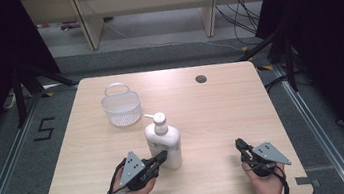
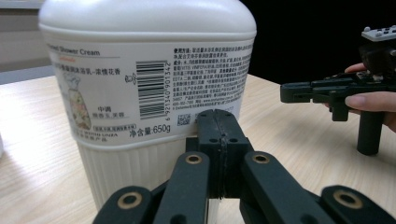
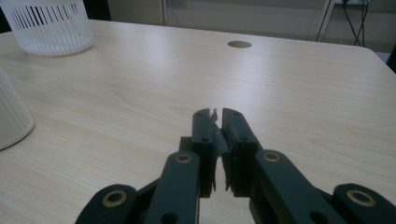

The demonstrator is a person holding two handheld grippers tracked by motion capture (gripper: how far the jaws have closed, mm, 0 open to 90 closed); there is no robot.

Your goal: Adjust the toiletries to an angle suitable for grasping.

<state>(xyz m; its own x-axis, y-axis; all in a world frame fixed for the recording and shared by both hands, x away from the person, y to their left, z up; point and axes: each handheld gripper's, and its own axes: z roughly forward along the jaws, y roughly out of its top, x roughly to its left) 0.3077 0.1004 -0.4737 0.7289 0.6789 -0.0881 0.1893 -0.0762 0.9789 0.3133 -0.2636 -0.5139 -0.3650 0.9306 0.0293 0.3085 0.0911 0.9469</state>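
White pump bottle (image 1: 164, 143) waits; closed left gripper (image 1: 162, 157) noses its near side, right gripper (image 1: 239, 144) idle, shut. Approach stage: jaws must open next, I reckon.

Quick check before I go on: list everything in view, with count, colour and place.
Plastic pump bottle of shower cream: one, white, table centre-front, upright.
Slotted plastic basket with handle: one, white, far left of table, behind the bottle.
Wooden table: one, light wood, round cable hole near far edge.
Left gripper: one, black, jaws shut, tips right at the bottle's base.
Right gripper: one, black, jaws shut, on the table front right.
Hands: two, at the near edge.
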